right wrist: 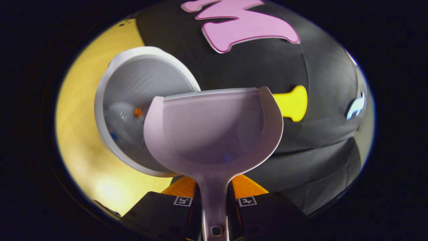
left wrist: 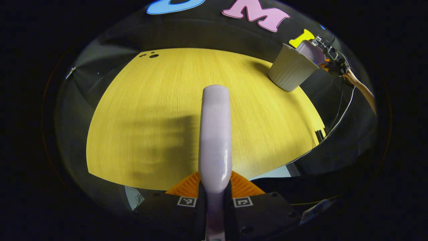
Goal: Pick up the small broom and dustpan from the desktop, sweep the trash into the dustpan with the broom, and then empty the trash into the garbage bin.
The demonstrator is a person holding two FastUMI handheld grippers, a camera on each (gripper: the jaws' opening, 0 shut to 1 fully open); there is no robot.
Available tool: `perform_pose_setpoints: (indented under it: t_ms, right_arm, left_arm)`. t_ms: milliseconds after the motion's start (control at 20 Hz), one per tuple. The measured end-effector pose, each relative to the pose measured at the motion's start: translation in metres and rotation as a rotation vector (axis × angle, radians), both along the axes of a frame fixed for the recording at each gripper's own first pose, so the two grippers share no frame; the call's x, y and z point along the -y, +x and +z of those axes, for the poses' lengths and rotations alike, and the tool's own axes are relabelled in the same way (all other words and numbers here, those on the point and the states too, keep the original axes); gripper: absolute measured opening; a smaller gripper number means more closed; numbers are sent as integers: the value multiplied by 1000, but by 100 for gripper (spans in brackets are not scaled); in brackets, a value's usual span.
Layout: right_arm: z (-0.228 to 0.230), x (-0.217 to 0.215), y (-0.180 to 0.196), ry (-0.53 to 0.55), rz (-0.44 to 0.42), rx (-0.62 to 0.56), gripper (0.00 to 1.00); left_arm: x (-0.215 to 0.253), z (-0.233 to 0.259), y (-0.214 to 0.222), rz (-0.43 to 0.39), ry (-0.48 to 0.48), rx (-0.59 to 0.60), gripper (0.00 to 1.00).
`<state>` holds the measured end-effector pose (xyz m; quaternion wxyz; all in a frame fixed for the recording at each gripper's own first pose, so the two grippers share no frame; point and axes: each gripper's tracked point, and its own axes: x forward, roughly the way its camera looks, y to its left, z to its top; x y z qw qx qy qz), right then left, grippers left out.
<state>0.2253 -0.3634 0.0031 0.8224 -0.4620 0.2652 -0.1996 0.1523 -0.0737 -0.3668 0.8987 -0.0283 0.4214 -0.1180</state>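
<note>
Emptying dustpan (right wrist: pixel 214 134) over garbage bin (right wrist: pixel 110 77) | right gripper (right wrist: pixel 214 204) is clamping its handle; left gripper (left wrist: pixel 214 201) is clamping broom (left wrist: pixel 215 134) | advice: keep tilting slowly over rim

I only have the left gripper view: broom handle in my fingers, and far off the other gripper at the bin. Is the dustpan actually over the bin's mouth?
Observer: In the right gripper view the dustpan is held with its front lip next to the garbage bin rim, overlapping the opening.
Operator: Anything left in the pan?
Observer: Its scoop looks bare; I see no scraps on it.
Operator: Did trash land inside?
Observer: Yes, a pale crumpled lump lies in the bin, with a small orange bit and a blue bit.
Operator: Grip on the pan secure?
Observer: The right gripper has both fingers clamped on the pan's handle.
</note>
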Motion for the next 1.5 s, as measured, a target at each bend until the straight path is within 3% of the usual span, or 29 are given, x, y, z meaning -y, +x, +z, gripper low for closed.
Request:
perform_pose_setpoints:
  t_ms: [350,550,700,900,1100,1350,1500]
  right_arm:
    - [3,-7,2,482,-115,161,34]
    - [17,-30,9,638,-80,254,34]
    - [31,-72,2,778,-33,281,34]
    - [11,-159,-14,929,52,228,34]
    - [-28,-224,-24,967,132,89,34]
    - [-93,-293,-36,1055,179,-69,31]
    - [-141,-316,-41,1088,179,-153,38]
  left_arm:
    - [11,36,18,26,-76,104,25]
    - [12,44,23,13,-43,167,25]
    - [20,40,23,-19,-13,200,25]
    - [22,29,22,-49,2,204,25]
    - [15,26,28,-53,34,212,25]
    - [-5,28,57,0,47,209,24]
    - [-8,18,64,47,32,153,24]
